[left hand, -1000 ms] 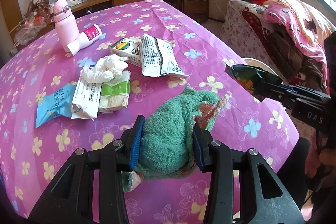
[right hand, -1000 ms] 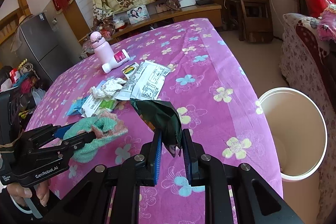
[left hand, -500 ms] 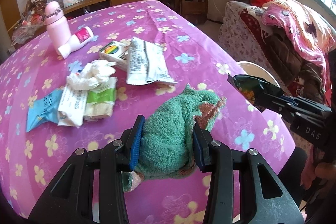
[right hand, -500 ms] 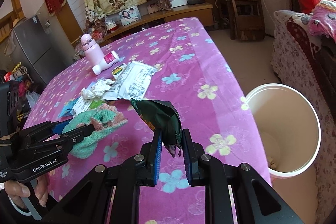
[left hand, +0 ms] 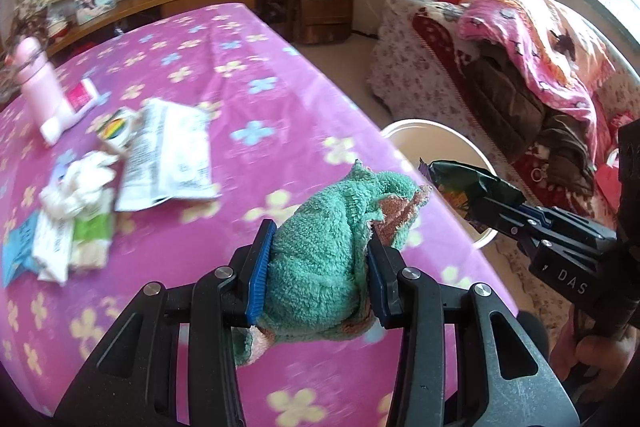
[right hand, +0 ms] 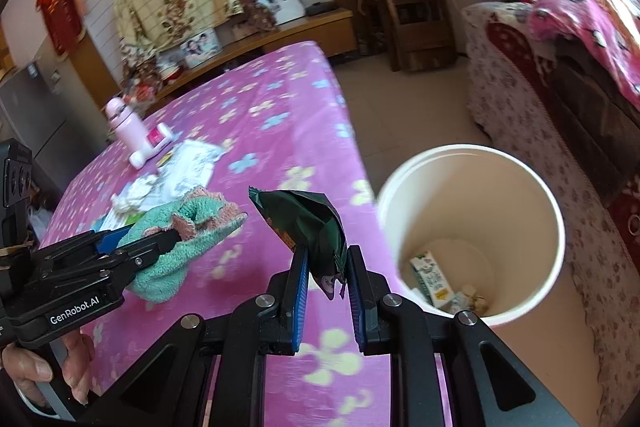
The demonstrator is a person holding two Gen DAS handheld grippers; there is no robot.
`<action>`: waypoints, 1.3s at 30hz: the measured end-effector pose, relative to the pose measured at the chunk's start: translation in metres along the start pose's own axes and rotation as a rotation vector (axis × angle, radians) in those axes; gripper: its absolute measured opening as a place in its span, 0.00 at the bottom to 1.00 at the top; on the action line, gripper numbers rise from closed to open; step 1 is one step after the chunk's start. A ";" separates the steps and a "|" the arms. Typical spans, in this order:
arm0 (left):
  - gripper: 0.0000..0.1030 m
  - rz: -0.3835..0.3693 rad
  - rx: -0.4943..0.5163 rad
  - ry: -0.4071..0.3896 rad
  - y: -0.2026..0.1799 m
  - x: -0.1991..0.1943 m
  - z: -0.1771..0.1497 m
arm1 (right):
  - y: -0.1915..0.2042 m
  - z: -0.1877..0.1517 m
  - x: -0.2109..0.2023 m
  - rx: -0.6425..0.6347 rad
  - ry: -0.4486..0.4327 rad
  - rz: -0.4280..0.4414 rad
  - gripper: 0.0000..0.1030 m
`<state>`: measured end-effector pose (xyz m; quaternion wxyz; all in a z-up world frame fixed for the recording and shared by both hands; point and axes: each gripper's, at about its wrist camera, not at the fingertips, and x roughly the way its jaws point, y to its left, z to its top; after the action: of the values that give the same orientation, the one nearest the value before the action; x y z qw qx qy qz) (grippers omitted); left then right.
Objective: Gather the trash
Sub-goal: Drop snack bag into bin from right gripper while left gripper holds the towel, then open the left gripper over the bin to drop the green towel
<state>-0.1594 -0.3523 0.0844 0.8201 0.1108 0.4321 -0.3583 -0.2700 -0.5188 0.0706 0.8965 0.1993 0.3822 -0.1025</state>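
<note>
Two hand-held grippers clamped, left hand-held gripper (left hand: 316,267) on green towel (left hand: 324,247), right hand-held gripper (right hand: 326,291) on dark wrapper (right hand: 312,223), only right view shows cartons inside white bin (right hand: 472,163) at lower right

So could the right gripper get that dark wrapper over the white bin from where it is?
Probably yes: the right gripper, shut on the dark wrapper, has open air between it and the white bin beside the table.

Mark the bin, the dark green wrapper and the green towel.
bin (right hand: 520,163): right wrist view, far inner wall below the rim.
dark green wrapper (right hand: 308,219): right wrist view, middle of the crumpled body above the fingers.
green towel (left hand: 316,259): left wrist view, bunched middle between the fingers.
</note>
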 end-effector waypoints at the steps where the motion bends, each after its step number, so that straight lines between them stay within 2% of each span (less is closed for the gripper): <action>1: 0.38 -0.009 0.004 0.003 -0.006 0.003 0.003 | -0.006 0.000 -0.002 0.010 -0.003 -0.007 0.17; 16: 0.38 -0.101 0.035 0.048 -0.079 0.056 0.041 | -0.094 -0.001 -0.004 0.161 0.003 -0.105 0.17; 25: 0.39 -0.176 -0.011 0.085 -0.094 0.089 0.051 | -0.120 -0.001 0.009 0.213 0.007 -0.175 0.17; 29: 0.43 -0.225 -0.046 0.083 -0.095 0.095 0.053 | -0.128 0.001 0.016 0.231 0.014 -0.229 0.47; 33: 0.47 -0.252 -0.063 0.083 -0.094 0.096 0.053 | -0.131 -0.001 0.017 0.239 0.008 -0.245 0.47; 39: 0.48 -0.228 -0.039 0.067 -0.093 0.091 0.051 | -0.127 -0.004 0.017 0.244 0.024 -0.220 0.47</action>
<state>-0.1574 -0.4885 0.0552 0.7610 0.0567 0.4761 -0.4369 -0.3033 -0.6314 0.0199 0.8443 0.2648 0.3972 -0.2435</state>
